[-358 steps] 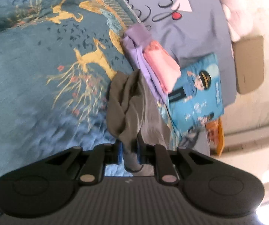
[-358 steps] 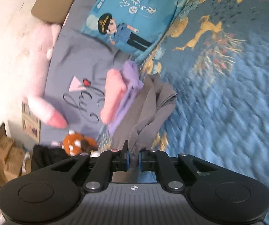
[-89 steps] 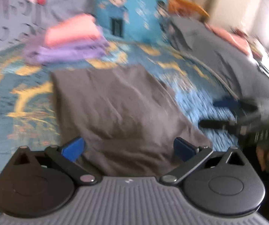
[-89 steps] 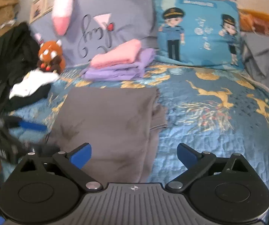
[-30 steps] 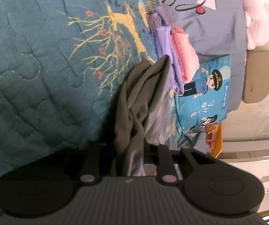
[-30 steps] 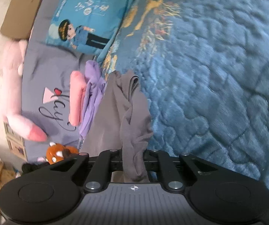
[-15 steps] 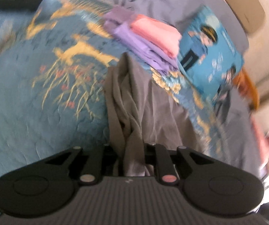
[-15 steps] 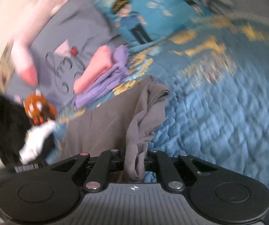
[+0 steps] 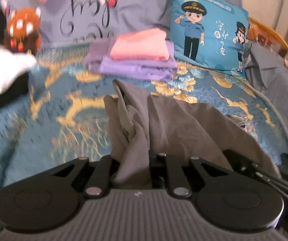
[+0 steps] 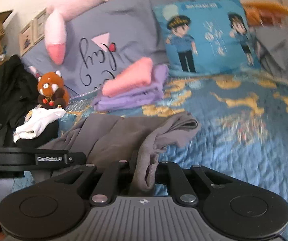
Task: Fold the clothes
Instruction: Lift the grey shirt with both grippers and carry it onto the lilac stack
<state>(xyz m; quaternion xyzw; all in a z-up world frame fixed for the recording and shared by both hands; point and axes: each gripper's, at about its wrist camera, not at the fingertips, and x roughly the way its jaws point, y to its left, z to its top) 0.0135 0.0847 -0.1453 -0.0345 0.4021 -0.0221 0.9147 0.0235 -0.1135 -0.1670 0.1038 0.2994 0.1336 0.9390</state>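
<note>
Holding the grey cloth point(image 9: 176, 128) bunched tight in both the left tool point(image 9: 135, 168) and the right tool point(image 10: 144, 172), just above the bed point(image 10: 244, 140), a hard pull can let it slip out and flop messy.

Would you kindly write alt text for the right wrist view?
The right gripper pinches a bunched grey garment above a blue quilt. Behind lie folded pink and purple clothes and a cartoon-police cushion.
</note>
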